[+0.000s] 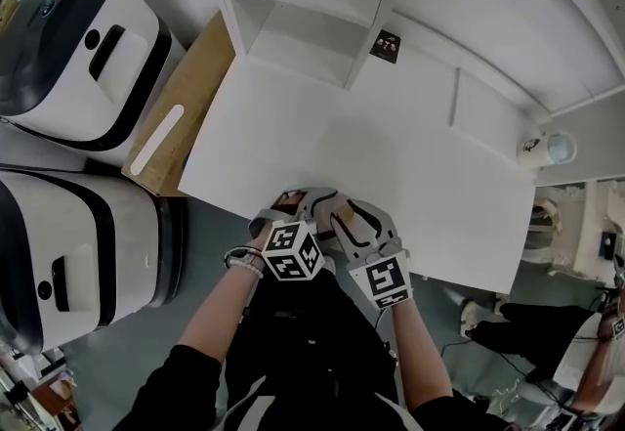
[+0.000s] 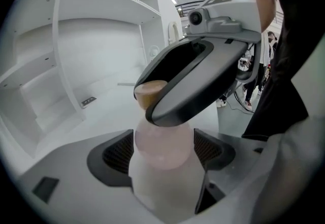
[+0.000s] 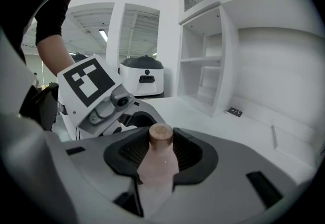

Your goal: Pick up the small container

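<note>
Since our right gripper [image 3: 161, 153] is clamped on the container [image 3: 157, 167] at the near edge of the table [image 1: 391, 155], we judge the pickup largely done; our left gripper [image 2: 163, 153] stands wide open around its body, not gripping; lifting clear remains.

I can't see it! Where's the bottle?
Low in the head view's middle, the bottle sits in the right claw, the open left claw around it too, by the table's near edge.

Tabletop [image 1: 391, 155] open ahead up to the shelf [image 1: 303, 9] at its far edge; near edge tight, left gripper [image 2: 163, 147] and right gripper [image 3: 161, 149] crowding one container [image 3: 158, 167].
</note>
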A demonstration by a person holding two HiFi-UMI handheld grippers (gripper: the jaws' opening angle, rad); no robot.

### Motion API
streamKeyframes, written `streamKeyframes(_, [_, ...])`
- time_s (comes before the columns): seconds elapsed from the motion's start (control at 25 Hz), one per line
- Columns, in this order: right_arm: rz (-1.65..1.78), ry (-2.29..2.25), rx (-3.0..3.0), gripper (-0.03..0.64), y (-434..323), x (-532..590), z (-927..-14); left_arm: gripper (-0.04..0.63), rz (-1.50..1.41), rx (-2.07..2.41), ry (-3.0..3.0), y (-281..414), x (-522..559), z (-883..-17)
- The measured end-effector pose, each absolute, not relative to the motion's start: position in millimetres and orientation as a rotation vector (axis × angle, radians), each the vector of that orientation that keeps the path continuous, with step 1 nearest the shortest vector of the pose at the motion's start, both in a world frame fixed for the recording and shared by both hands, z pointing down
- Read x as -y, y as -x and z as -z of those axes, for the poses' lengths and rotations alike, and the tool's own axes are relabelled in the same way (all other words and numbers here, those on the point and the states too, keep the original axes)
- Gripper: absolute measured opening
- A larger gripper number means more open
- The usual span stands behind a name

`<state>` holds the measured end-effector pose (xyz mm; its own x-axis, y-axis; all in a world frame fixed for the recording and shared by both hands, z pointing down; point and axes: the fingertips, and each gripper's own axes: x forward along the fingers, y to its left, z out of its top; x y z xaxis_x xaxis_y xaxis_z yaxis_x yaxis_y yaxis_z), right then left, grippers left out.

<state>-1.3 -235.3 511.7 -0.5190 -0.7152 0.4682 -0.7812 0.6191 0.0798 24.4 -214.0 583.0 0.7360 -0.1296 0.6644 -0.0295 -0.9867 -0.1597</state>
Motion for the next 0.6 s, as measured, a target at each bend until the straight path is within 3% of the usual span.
streamKeyframes(0.6, [-0.213,-1.318,2.328,0.149,-1.2,236.5,-511.9,0.362,1.046,-0.111,2.817,-29.6,215.6,-586.0])
